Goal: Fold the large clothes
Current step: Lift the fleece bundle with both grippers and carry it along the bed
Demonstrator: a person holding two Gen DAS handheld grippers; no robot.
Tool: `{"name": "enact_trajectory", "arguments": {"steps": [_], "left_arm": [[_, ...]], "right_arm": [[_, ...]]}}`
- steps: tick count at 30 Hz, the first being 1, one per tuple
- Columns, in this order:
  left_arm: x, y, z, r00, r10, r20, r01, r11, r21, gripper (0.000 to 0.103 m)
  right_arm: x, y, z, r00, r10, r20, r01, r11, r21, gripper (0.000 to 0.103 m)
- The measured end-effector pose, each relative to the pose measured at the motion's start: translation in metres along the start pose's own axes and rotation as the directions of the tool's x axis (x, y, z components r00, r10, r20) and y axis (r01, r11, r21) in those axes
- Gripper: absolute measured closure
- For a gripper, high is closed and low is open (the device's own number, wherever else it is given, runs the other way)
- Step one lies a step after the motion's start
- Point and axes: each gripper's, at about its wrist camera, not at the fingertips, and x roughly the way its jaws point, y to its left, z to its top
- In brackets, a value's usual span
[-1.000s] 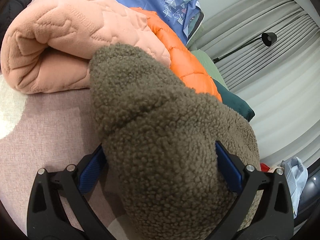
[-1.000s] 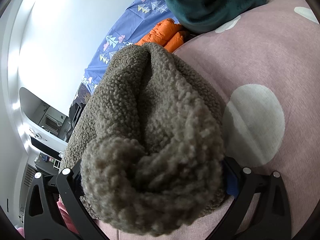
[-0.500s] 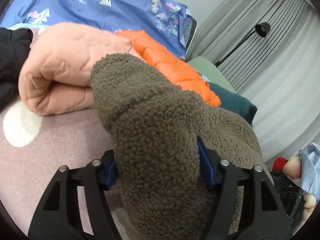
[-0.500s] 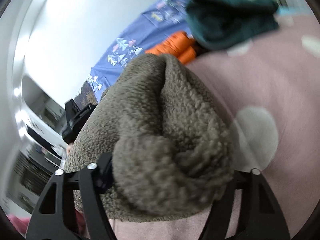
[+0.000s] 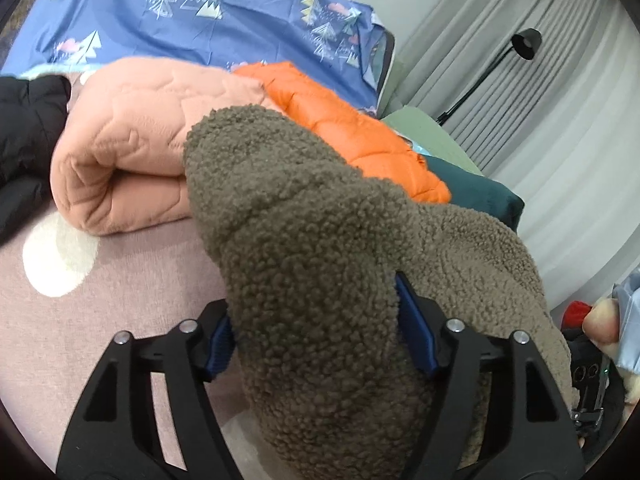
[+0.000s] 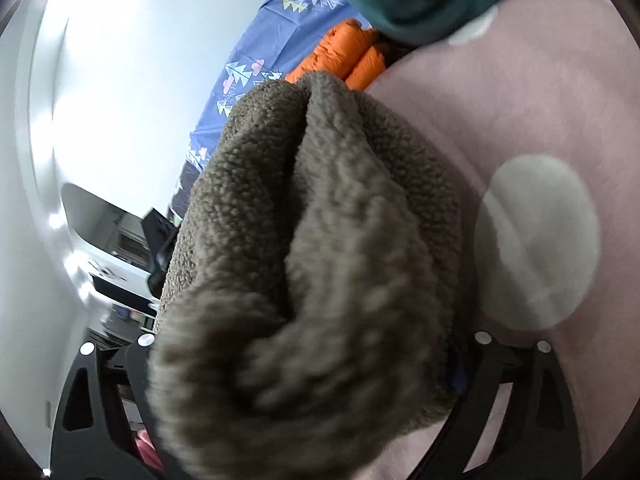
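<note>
A thick brown fleece garment (image 5: 320,220) is bundled into a roll on the pink bedspread (image 5: 100,300). One end fills my left gripper (image 5: 316,320), and the blue pads (image 5: 414,332) press into the pile on both sides while the jaws are opening. In the right wrist view the other end of the fleece (image 6: 320,200) bulges between and over the fingers of my right gripper (image 6: 304,344). It hides most of the pads, and these jaws are opening too.
A folded peach quilt (image 5: 140,140), an orange puffer jacket (image 5: 352,132), a dark green garment (image 5: 476,196) and a black garment (image 5: 28,120) lie behind the fleece, in front of a blue patterned sheet (image 5: 200,20). A floor lamp (image 5: 524,44) stands by grey curtains. A hand (image 5: 600,320) shows at the right edge.
Both grippers squeezed in on the fleece, then widened again, the right one more. The left view has risen and tilted, showing more of the blue sheet and the black garment.
</note>
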Motion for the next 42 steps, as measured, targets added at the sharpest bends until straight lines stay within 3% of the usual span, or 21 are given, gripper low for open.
{"name": "enact_trajectory", "arguments": {"steps": [2,5,12,17,28,36,42], "left_arm": [[0.001,0.005,0.000,1.000,-0.010,0.001,0.010,1.000,-0.018,0.033],[-0.012,-0.005,0.001,0.999,-0.004,0.037,0.004,1.000,0.002,0.043],[-0.082,-0.036,0.011,0.985,-0.066,0.160,0.060,0.997,0.042,0.056],[-0.137,-0.056,0.008,0.973,-0.026,0.228,0.005,0.996,0.092,0.057],[-0.246,-0.037,-0.038,0.944,0.083,0.320,-0.111,0.991,0.070,0.059],[-0.329,-0.003,-0.074,0.899,0.198,0.391,-0.206,0.978,-0.023,0.060],[-0.399,0.048,-0.104,0.850,0.295,0.437,-0.265,0.956,-0.128,0.060]], "right_arm": [[-0.003,0.004,0.001,0.999,0.013,0.036,-0.012,1.000,-0.017,0.032],[-0.016,0.031,0.002,0.996,0.003,0.086,0.008,0.993,-0.121,0.044],[-0.046,0.068,0.004,0.984,0.114,0.133,-0.085,0.975,-0.203,0.045],[-0.047,0.084,-0.002,0.981,0.166,0.102,-0.139,0.963,-0.231,0.045],[-0.031,0.124,-0.040,0.963,0.263,-0.055,-0.268,0.932,-0.245,0.045],[0.006,0.177,-0.060,0.937,0.289,-0.196,-0.339,0.889,-0.307,0.045],[0.070,0.224,-0.076,0.896,0.295,-0.333,-0.405,0.850,-0.336,0.045]]}}
